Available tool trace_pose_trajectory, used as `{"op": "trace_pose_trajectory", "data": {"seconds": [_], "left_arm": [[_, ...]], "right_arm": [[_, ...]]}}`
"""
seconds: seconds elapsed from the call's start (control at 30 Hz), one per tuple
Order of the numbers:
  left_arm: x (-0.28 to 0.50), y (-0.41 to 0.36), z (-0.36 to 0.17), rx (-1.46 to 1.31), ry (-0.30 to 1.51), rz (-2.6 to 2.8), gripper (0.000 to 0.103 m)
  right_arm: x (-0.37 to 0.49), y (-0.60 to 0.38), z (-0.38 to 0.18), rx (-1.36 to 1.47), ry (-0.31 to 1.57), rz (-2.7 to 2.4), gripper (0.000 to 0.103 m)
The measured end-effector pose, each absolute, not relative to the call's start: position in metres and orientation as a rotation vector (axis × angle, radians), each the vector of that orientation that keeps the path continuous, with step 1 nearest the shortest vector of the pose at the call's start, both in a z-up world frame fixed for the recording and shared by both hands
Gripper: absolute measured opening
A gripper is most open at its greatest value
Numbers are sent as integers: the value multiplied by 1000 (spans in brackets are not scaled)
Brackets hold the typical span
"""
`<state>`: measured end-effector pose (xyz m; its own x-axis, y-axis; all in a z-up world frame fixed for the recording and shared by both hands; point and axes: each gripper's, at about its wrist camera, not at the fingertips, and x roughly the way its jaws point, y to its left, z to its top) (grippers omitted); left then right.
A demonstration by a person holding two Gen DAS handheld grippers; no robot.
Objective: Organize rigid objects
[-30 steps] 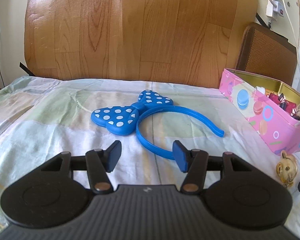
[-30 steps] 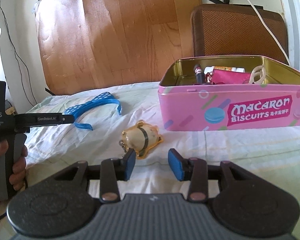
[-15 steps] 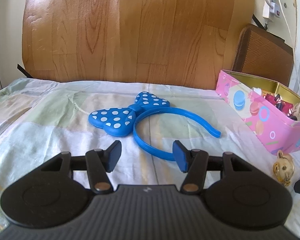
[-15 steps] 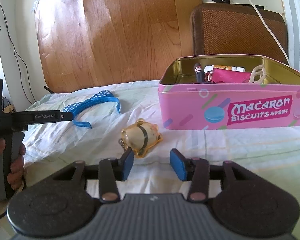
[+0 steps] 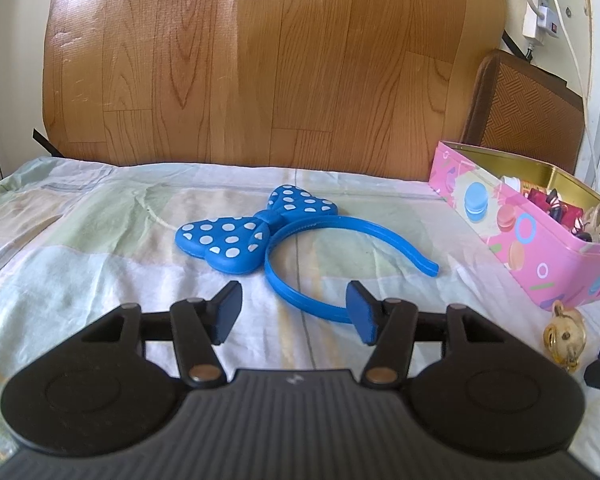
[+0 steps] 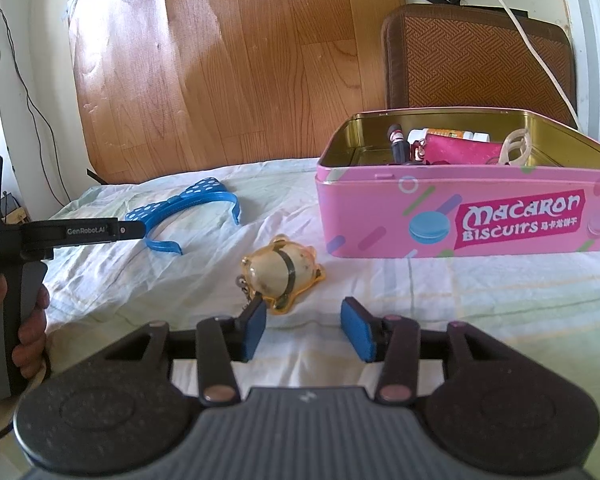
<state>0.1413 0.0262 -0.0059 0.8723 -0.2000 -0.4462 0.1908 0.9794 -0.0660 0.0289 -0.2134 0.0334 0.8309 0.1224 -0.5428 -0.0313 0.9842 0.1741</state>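
Bedsheet (image 5: 100, 248) | headband (image 5: 300, 236), keychain (image 6: 280, 276), tin (image 6: 460, 216) | both hand-held grippers spread, empty

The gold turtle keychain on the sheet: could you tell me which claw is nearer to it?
Right. The right claw sits just short of the gold turtle keychain; the left claw is off to its side, facing the blue headband.

**Headband, keychain and tin on the sheet**

A blue headband (image 5: 352, 236) with a white-dotted bow lies flat on the pale bedsheet. A golden, turtle-like keychain (image 6: 280, 276) rests near the pink "Macaron Biscuits" tin (image 6: 460, 220), well apart from the headband. The tin stands open, with small items inside.
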Motion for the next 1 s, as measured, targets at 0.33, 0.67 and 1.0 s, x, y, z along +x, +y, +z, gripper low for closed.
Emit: {"op": "trace_pose_trajectory", "data": {"seconds": [0.33,0.67,1.0], "left_arm": [[141,26,-5,-17,463,-206,64],[141,25,-5,-18,462,-207,64],[140,25,-5,-19,462,-207,64]], "right_arm": [[29,-214,33,161,586,82,44],[29,-214,33,160,586,83,44],[29,-213,34,160,587,83,44]]}}
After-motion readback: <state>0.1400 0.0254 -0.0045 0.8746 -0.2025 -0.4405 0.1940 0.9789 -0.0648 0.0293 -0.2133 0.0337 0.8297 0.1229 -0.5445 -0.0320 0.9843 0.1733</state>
